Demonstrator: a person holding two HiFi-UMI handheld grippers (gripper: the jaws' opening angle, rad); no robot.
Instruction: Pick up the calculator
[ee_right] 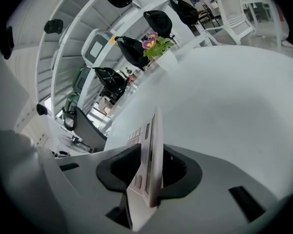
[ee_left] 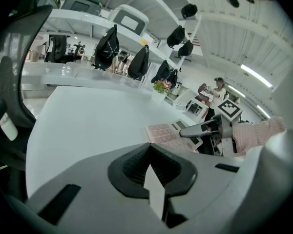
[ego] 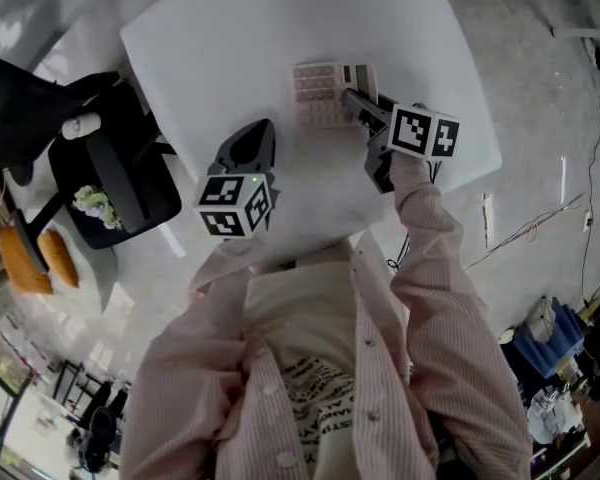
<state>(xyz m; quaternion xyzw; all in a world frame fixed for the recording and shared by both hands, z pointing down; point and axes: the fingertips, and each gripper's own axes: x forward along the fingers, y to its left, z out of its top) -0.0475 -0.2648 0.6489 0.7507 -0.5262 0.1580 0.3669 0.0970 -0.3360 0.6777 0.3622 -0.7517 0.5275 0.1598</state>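
Note:
A pink calculator (ego: pixel 318 93) lies on the white table (ego: pixel 230 38), beyond the middle. My right gripper (ego: pixel 360 105) reaches in from the right, its jaws over the calculator's right edge. In the right gripper view the calculator (ee_right: pixel 154 126) stands edge-on between the two pads, which press on both its faces; my right gripper (ee_right: pixel 151 149) is shut on it. My left gripper (ego: pixel 263 128) hovers over bare table left of the calculator, apart from it, its jaws meeting at the tips with nothing held. In the left gripper view the calculator (ee_left: pixel 166 133) shows ahead to the right, under the right gripper's finger (ee_left: pixel 200 129).
A black office chair (ego: pixel 110 183) stands at the table's left edge, with a small plant (ego: pixel 95 203) beside it. A potted flower (ee_right: pixel 158 50) sits at the table's far rim. Cables (ego: pixel 525 230) lie on the floor to the right.

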